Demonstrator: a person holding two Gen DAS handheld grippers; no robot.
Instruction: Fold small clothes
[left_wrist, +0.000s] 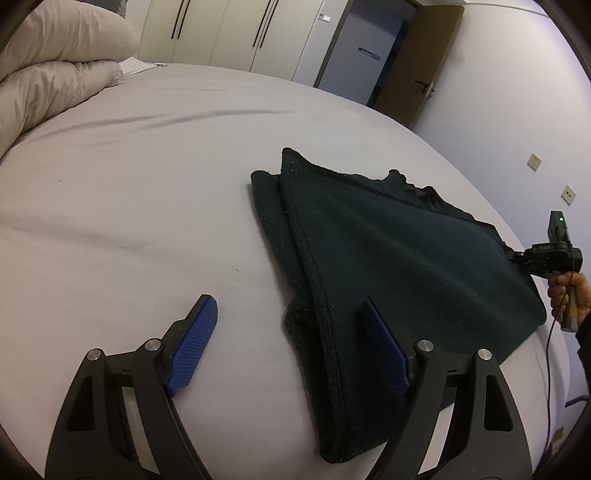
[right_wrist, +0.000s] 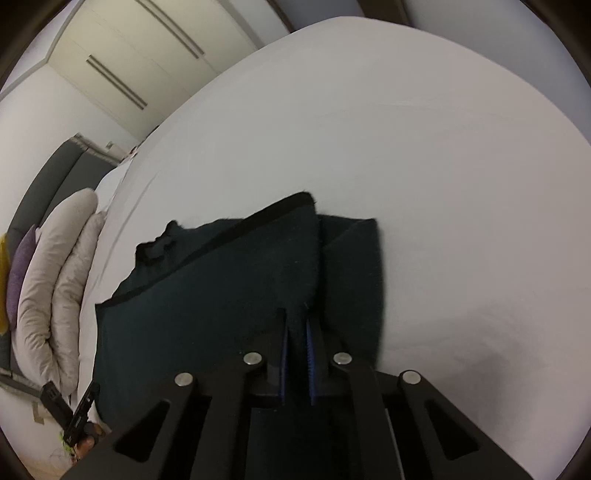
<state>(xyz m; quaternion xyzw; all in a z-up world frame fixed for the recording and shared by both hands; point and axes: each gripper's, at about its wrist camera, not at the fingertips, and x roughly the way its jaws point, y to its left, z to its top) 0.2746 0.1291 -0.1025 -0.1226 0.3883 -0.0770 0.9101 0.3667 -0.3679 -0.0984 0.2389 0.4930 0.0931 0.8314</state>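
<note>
Dark knit garment (right_wrist: 221, 295) pinched by right gripper (right_wrist: 296, 325); fingertips buried in fabric.

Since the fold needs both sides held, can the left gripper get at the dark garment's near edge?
Probably yes: the left gripper stands open over the dark garment, one finger over the bare bed sheet, nothing between.
</note>
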